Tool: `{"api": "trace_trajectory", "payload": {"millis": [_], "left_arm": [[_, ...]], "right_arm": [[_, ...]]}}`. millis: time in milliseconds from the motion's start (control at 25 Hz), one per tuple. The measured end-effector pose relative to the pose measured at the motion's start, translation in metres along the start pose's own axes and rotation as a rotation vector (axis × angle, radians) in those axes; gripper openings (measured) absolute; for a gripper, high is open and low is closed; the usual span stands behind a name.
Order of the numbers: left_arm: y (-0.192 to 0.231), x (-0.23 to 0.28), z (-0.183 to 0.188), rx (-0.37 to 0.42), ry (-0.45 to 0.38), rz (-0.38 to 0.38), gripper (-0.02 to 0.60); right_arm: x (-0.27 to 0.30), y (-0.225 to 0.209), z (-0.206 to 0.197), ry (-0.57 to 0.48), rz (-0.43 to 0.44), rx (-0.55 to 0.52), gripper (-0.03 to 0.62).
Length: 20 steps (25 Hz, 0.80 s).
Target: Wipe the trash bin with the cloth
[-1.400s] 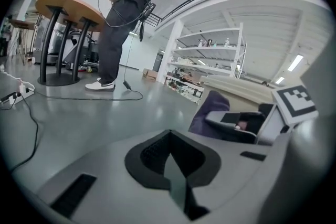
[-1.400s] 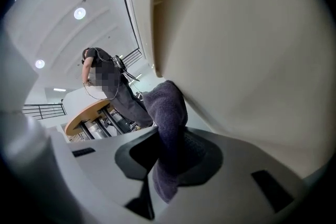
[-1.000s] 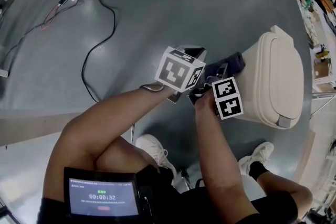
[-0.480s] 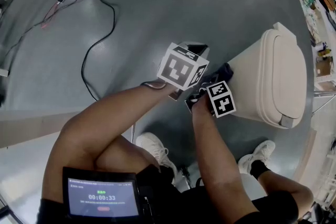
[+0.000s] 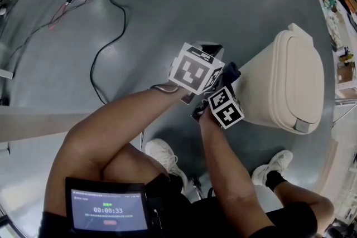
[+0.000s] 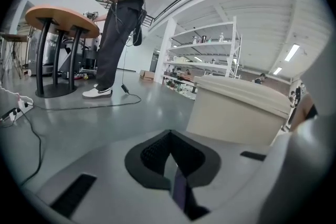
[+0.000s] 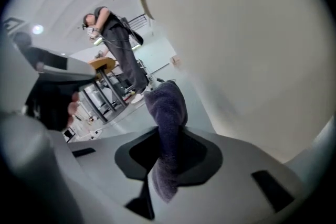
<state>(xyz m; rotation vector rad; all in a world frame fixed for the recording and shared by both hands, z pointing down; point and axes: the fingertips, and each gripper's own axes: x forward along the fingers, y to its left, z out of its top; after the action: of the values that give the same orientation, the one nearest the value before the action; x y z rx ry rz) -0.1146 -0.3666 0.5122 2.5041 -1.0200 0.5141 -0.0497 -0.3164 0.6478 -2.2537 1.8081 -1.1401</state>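
The right tongs (image 7: 169, 157) are clamped on a dark purple terry cloth (image 7: 167, 113), held just beside the beige plastic trash bin's (image 5: 284, 83) wall at centre-right. The left tongs (image 6: 170, 162) are closed on nothing.

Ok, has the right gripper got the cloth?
Yes, the right gripper is shut on the dark cloth, beside the trash bin.
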Motion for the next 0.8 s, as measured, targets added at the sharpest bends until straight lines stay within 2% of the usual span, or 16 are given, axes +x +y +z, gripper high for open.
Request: {"api": "trace_trajectory", "payload": {"millis": [120,240,400,520,800], "left_arm": [[-0.009,-0.011,0.007,-0.002,-0.01,0.026,-0.003],[-0.019,-0.026,0.011,-0.049,-0.015,0.062,-0.003],[-0.056,-0.053,0.011,-0.028,0.0,0.074,-0.003],[-0.074,-0.076,0.007,-0.039,-0.006,0.12,-0.002],[-0.138,-0.126,0.006,0.014,-0.028,0.175,-0.002]], "right_arm": [[-0.032,0.034,0.017,-0.041,0.14,-0.084,0.075],[-0.072,0.052,0.024,-0.078,0.244,-0.159,0.075],[-0.127,0.042,0.026,-0.095,0.308,-0.231,0.075],[-0.17,0.034,0.029,-0.108,0.362,-0.296,0.075],[-0.257,0.006,0.06,-0.159,0.437,-0.423,0.075]]}}
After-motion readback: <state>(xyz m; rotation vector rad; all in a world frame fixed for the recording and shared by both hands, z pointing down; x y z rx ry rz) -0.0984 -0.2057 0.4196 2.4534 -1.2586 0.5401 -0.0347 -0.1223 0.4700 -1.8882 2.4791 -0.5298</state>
